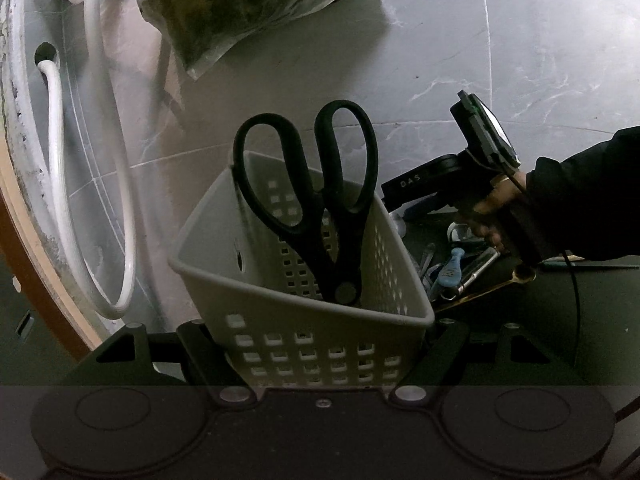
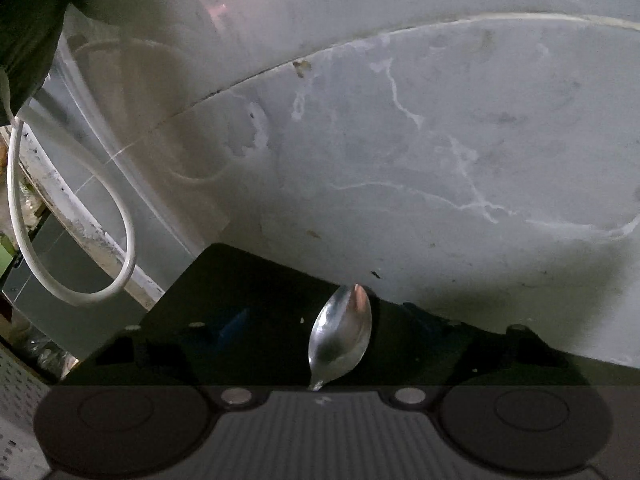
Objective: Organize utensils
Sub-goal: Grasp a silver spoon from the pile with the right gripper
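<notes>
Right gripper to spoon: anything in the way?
Nothing visible. The spoon lies uncovered on the black surface, its bowl inside the open right gripper, with no other utensil over it.

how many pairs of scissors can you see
1. The black-handled scissors stand blades down in the grey perforated basket, handles leaning on its rim. More could be hidden in the dim utensil pile to its right.

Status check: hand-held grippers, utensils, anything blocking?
Left hand-held gripper shut on grey perforated plastic basket, black-handled scissors inside. Right hand-held gripper open around silver metal spoon. Nothing blocking.
</notes>
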Demonstrator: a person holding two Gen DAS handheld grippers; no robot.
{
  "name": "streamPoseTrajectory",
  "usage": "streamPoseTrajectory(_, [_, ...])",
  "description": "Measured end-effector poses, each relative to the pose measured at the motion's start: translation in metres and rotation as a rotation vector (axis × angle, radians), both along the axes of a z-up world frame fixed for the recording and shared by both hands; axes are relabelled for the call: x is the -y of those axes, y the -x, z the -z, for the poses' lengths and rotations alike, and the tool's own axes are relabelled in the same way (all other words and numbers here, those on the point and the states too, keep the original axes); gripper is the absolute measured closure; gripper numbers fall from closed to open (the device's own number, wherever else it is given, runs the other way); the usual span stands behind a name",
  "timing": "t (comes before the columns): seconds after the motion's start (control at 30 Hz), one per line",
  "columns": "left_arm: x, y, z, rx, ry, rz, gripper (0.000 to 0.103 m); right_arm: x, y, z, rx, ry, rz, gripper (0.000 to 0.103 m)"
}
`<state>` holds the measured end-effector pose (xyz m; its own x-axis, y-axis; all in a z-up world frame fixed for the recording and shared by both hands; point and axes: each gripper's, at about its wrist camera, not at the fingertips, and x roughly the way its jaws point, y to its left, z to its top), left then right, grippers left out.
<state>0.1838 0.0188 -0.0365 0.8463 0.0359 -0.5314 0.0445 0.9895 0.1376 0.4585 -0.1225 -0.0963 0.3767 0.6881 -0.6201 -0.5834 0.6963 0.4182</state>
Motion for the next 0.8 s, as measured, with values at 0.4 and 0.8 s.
streamPoseTrajectory(0.4, [-0.001, 0.000, 0.000, 0.000, 0.001, 0.001, 0.025, -0.001, 0.000, 0.006, -0.006, 0.017, 0.035, 0.077])
streamPoseTrajectory(0.8, [-0.001, 0.000, 0.000, 0.007, 0.002, 0.002, 0.025, 0.006, 0.023, -0.007, 0.061, -0.037, 0.098, 0.102])
